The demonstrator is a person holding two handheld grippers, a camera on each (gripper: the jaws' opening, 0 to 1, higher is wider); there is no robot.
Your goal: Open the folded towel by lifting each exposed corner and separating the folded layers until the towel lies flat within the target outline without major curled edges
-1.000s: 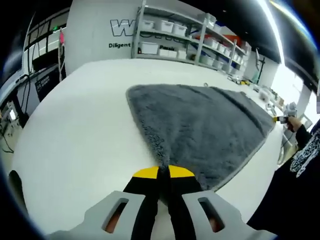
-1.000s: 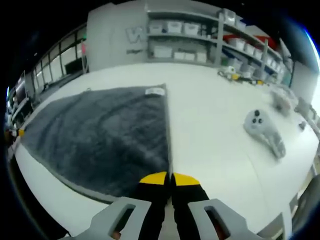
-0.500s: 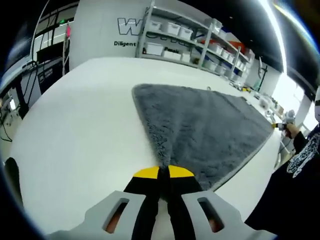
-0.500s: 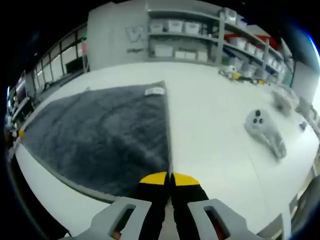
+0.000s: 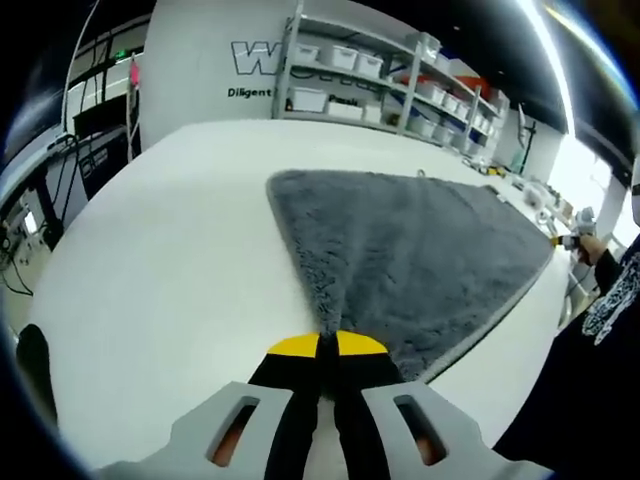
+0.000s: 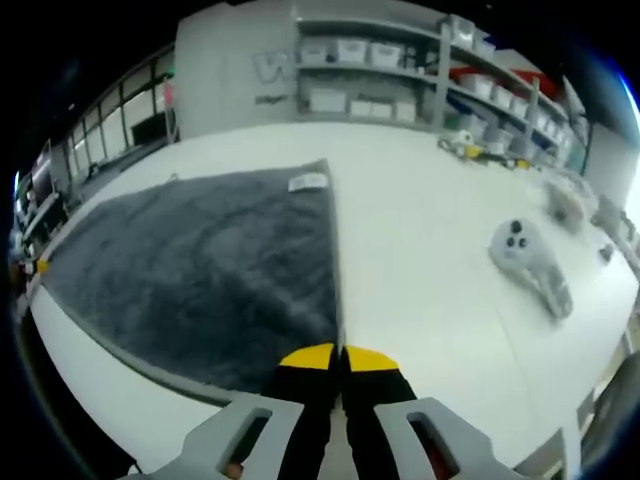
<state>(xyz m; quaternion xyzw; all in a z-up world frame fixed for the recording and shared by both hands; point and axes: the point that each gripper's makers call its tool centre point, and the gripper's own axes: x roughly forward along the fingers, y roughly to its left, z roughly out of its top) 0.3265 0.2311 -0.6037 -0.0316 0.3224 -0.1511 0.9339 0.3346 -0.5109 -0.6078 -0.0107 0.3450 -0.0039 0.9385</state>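
Here, the left gripper [image 5: 328, 345] and right gripper [image 6: 340, 356] each clamp a near corner of the grey towel [image 5: 420, 250]. Its white label [image 6: 308, 182] appears at 12 o'clock in the right gripper view.

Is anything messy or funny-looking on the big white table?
Nothing looks wrong. The grey towel lies spread flat on the white table, no curled edges showing. The left gripper and right gripper each pinch a corner. A grey gadget lies off to the side.

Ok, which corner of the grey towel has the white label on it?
The far corner of the fluffy grey towel along the edge running straight up from the right hand-held gripper: the white label lies there. The other corners look bare.
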